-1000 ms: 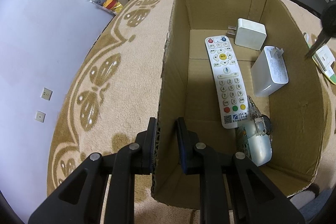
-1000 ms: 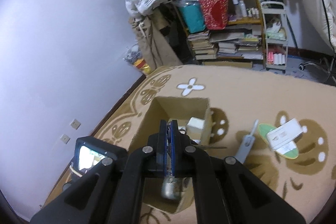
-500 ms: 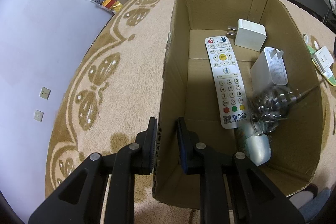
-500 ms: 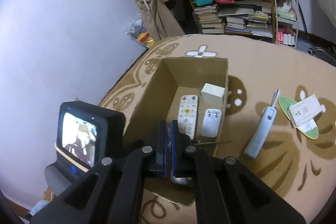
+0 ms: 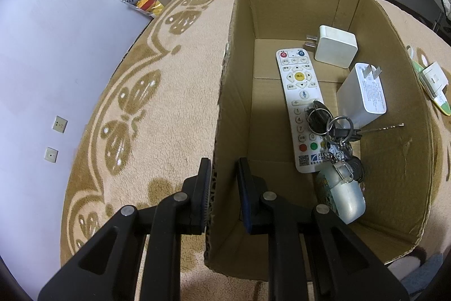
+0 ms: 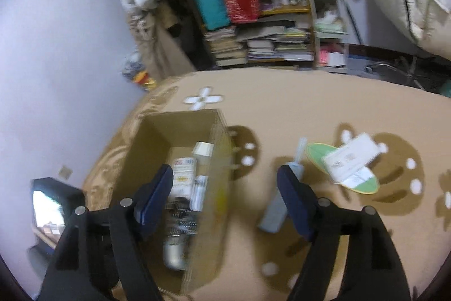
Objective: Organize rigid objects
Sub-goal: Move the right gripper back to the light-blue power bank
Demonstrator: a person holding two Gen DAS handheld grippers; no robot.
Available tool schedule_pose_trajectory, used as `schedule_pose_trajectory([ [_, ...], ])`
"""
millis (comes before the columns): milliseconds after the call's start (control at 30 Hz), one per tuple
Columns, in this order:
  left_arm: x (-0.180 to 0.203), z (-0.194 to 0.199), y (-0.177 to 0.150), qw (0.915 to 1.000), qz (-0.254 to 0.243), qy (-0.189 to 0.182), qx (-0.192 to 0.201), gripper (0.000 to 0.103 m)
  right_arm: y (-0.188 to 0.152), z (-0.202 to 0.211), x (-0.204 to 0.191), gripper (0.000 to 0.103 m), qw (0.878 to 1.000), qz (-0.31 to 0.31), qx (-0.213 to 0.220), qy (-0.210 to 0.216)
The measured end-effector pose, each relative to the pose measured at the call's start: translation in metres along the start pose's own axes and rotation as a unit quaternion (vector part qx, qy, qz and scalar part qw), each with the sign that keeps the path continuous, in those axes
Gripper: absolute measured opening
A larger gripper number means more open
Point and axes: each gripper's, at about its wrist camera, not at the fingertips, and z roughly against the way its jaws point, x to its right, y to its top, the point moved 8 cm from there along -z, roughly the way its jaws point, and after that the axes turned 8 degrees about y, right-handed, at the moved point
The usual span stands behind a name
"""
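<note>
A cardboard box (image 5: 293,7) stands on the rug. My left gripper (image 5: 224,168) is shut on its left wall near the front corner. Inside lie a white remote (image 5: 296,92), two white plug chargers (image 5: 335,47) (image 5: 363,95), a silver oval thing (image 5: 346,196) and a bunch of keys (image 5: 335,131) resting across the remote's lower end. My right gripper (image 6: 225,177) hangs above the box's right wall (image 6: 220,160); its jaws are opening and nothing is between them.
On the rug right of the box lie a long grey-blue object (image 6: 277,206) and a green oval pad (image 6: 360,185) with a white packet (image 6: 352,157) on it. Bookshelves (image 6: 262,41) and hanging clothes stand at the back. A wall runs along the left.
The right gripper went from shut to wide open and sank a little. The key bunch dropped from above into the box and now lies on the remote. The left gripper kept still.
</note>
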Motion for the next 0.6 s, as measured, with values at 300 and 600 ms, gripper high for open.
schedule_pose_trajectory([
  [300, -0.001, -0.001, 0.0, 1.0, 0.0, 0.0, 0.0, 0.019, -0.023, -0.031, 0.06, 0.09, 0.996, -0.041, -0.035, -0.067],
  [600, -0.001, -0.002, 0.002, 1.0, 0.0, 0.002, -0.001, 0.019, -0.042, -0.072, 0.083, 0.082, 0.992, -0.042, -0.075, -0.097],
])
